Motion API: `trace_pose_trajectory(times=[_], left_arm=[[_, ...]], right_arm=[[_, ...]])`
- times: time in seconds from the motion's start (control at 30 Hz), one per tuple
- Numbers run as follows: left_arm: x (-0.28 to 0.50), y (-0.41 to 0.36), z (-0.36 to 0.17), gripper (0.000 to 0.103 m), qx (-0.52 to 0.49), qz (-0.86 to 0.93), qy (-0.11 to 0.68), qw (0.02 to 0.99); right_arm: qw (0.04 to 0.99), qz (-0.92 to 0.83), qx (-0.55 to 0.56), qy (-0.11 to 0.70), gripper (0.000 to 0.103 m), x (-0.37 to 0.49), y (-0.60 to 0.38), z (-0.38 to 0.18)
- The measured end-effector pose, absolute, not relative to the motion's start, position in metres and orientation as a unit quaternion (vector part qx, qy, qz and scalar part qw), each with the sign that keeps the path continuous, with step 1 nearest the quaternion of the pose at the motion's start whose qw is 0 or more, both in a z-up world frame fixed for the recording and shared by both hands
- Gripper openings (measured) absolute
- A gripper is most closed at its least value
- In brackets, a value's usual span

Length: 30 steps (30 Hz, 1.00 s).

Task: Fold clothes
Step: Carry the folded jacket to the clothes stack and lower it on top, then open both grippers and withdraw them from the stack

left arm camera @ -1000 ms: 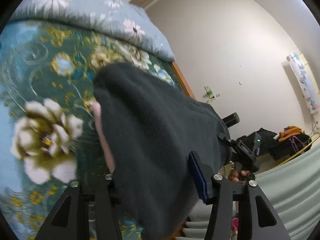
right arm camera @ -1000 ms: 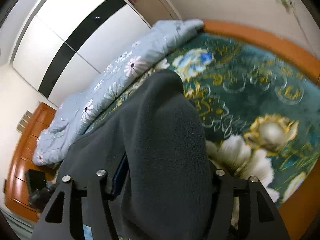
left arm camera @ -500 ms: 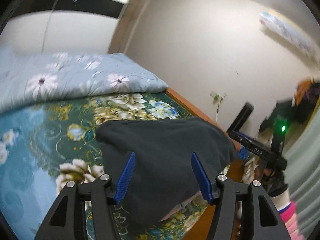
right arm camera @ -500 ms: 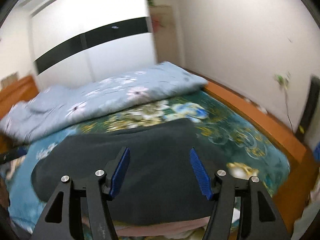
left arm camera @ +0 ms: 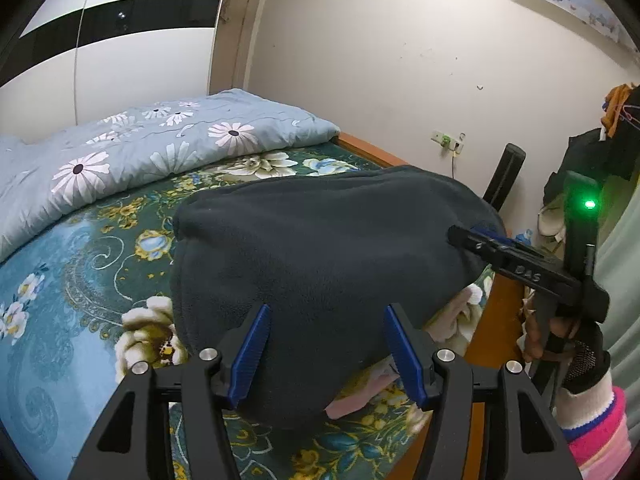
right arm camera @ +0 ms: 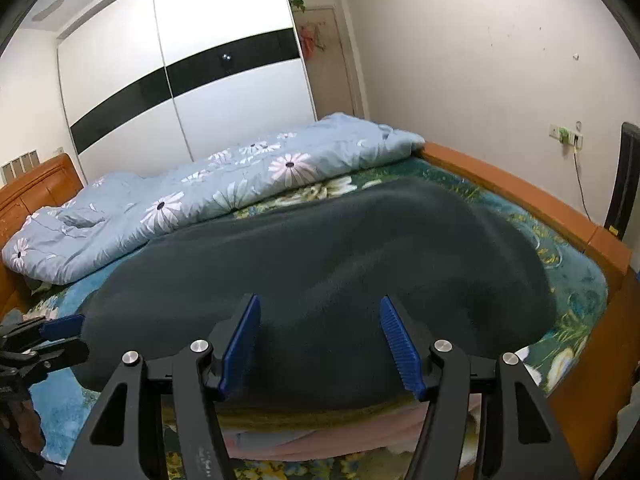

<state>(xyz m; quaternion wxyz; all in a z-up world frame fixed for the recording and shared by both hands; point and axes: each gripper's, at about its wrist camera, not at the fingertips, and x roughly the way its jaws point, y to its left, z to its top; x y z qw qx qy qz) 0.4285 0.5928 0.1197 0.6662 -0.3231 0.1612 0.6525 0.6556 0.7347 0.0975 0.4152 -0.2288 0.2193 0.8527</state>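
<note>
Both sets of jaws are wide apart and hold nothing. The left gripper [left arm camera: 326,350] and right gripper [right arm camera: 320,344] hang just above the dark fleece [right arm camera: 320,264], which lies folded ahead of them on the bed [left arm camera: 80,264], over pink cloth [right arm camera: 320,440].

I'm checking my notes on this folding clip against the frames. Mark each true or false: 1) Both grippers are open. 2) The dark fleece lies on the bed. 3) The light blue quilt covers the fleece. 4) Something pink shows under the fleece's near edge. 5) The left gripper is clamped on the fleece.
1) True: the left gripper and the right gripper both stand with jaws apart.
2) True: the dark fleece rests on the floral bedspread.
3) False: the light blue quilt lies behind the fleece, along the far side of the bed.
4) True: a pink garment peeks out beneath it.
5) False: its jaws are open and grip nothing.
</note>
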Motion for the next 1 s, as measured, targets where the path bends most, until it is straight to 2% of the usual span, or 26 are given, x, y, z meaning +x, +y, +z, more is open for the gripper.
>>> trace_pose_trajectory(times=[0.27,0.5,0.6,0.67,0.73,0.8,1.0], left_arm=[[0.431,0.598,0.110,0.066,-0.319,0.653,0.184,0.662],[0.424,0.583,0.119,0.066,-0.325,0.655,0.161,0.662],[0.422,0.572,0.119,0.068,-0.321,0.662,0.160,0.658],[0.422,0.562,0.118,0.070,-0.315,0.665,0.159,0.658],[0.421,0.553,0.117,0.080,-0.307,0.666,0.158,0.661],[0.418,0.543,0.115,0.085,-0.306,0.665,0.152,0.664],[0.405,0.521,0.107,0.091,-0.315,0.666,0.137,0.662]], right_arm=[[0.412,0.853,-0.235,0.219,0.065,0.650,0.733,0.090],[0.400,0.870,-0.208,0.199,0.066,0.645,0.698,0.109],[0.394,0.877,-0.196,0.192,0.073,0.643,0.682,0.114],[0.390,0.879,-0.191,0.195,0.078,0.640,0.669,0.110],[0.393,0.876,-0.194,0.201,0.081,0.638,0.659,0.106],[0.400,0.871,-0.196,0.207,0.084,0.635,0.651,0.102],[0.422,0.856,-0.201,0.219,0.090,0.628,0.627,0.096]])
